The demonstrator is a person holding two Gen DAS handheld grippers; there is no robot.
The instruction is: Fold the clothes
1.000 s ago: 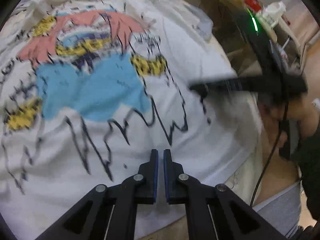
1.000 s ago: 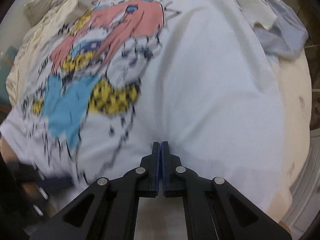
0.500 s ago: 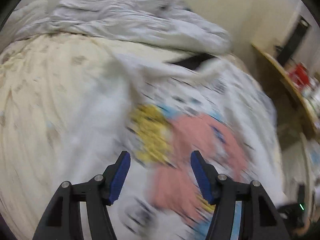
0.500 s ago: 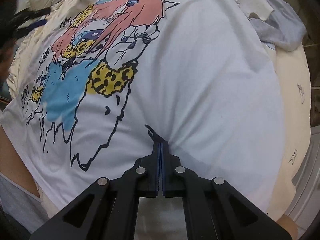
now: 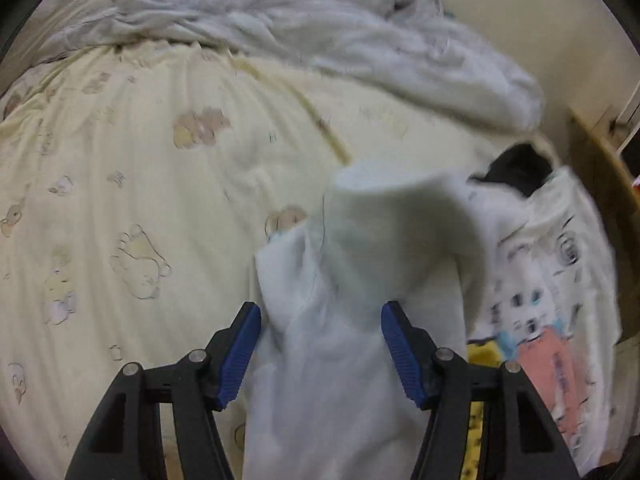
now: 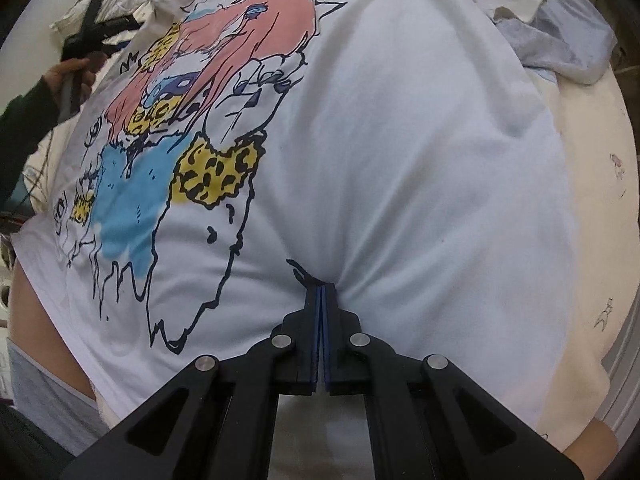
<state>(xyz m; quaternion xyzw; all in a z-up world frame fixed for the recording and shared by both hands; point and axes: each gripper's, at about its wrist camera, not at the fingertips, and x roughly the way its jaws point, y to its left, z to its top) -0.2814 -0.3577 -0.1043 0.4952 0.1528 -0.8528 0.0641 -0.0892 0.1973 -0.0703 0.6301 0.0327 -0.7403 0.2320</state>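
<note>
Pinching the T-shirt [image 6: 400, 160], right tool [image 6: 322, 292] hides its hem; left tool [image 5: 320, 320] closing, agape.

Left wrist view steeply down over bed [image 5: 132, 184], right wrist view close above white T-shirt [image 6: 420, 168], both sharing that shirt
</note>
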